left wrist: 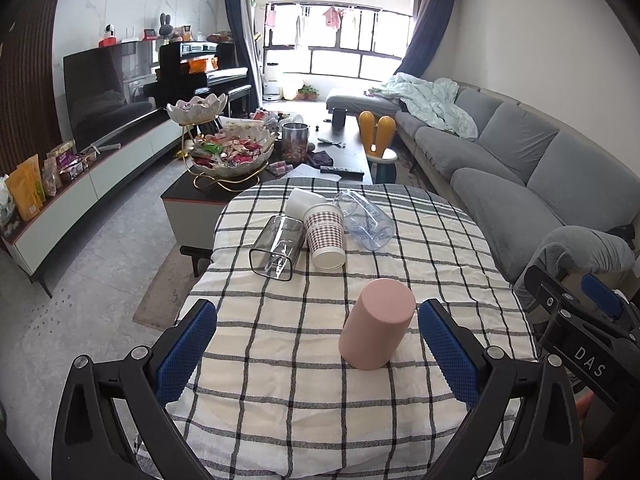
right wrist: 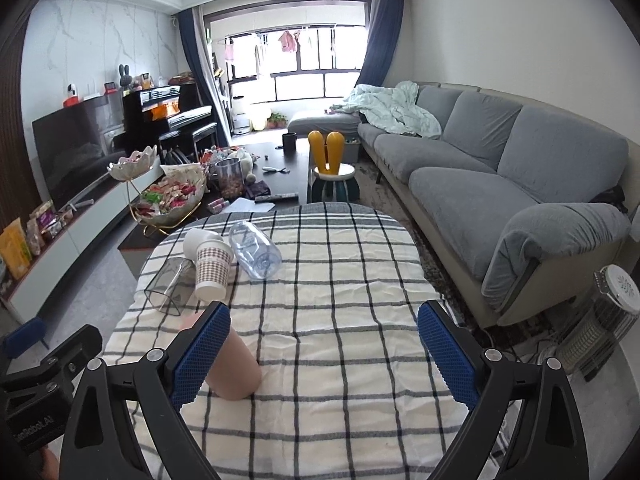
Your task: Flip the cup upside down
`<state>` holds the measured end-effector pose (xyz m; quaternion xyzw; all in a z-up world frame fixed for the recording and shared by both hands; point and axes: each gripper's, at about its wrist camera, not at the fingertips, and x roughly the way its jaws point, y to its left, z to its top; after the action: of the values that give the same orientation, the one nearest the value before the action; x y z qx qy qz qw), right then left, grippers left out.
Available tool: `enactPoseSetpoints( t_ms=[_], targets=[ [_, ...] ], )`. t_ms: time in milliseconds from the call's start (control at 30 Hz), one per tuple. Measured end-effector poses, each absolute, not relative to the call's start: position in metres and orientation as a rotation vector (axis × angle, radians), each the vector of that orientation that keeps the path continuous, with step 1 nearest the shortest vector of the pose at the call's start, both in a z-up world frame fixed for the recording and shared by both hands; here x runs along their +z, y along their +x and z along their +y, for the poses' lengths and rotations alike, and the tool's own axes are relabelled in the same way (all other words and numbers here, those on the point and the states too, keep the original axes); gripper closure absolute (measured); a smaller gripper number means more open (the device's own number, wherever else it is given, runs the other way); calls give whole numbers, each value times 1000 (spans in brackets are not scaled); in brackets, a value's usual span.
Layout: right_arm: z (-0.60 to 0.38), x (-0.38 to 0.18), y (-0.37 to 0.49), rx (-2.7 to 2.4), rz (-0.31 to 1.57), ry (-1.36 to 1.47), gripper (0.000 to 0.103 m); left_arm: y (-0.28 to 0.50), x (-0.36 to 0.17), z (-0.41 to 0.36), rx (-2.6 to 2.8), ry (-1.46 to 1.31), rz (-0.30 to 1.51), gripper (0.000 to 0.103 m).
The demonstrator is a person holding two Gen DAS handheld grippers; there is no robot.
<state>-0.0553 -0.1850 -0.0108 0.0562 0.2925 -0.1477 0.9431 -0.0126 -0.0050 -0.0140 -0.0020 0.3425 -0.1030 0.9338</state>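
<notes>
A pink cup [left wrist: 376, 323] stands upside down, closed base up, on the checked cloth of the table [left wrist: 320, 408]. My left gripper [left wrist: 318, 350] is open; the cup stands between its blue pads, nearer the right one, touching neither. In the right wrist view the pink cup [right wrist: 236, 368] is partly hidden behind the left pad of my open, empty right gripper [right wrist: 324, 354], which sits to the cup's right.
Further back on the table lie a clear square glass [left wrist: 278, 249], a checked paper cup [left wrist: 326, 236], a white cup [left wrist: 301, 201] and a clear plastic cup [left wrist: 364, 220], all on their sides. A coffee table [left wrist: 248, 168] stands beyond, a grey sofa [left wrist: 500, 160] right.
</notes>
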Motion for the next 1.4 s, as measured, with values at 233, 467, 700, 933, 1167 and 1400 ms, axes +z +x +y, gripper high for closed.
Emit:
enactPoseSetpoints(
  t_ms=[233, 467, 700, 933, 1167, 1400],
  targets=[
    [-182, -6, -63, -307, 566, 96, 8, -14, -14, -3, -204, -9, 695, 0],
    [-177, -3, -65, -316, 556, 85, 7, -16, -14, -3, -200, -9, 691, 0],
    [-177, -2, -66, -314, 553, 85, 7, -17, -14, -1, -198, -11, 695, 0],
    [-177, -2, -66, -314, 554, 85, 7, -17, -14, -1, -199, -13, 694, 0],
    [-177, -2, -66, -313, 556, 86, 7, -17, -14, -1, -198, -11, 694, 0],
    [-177, -2, -66, -313, 555, 86, 7, -17, -14, -1, -196, -8, 695, 0]
  ],
)
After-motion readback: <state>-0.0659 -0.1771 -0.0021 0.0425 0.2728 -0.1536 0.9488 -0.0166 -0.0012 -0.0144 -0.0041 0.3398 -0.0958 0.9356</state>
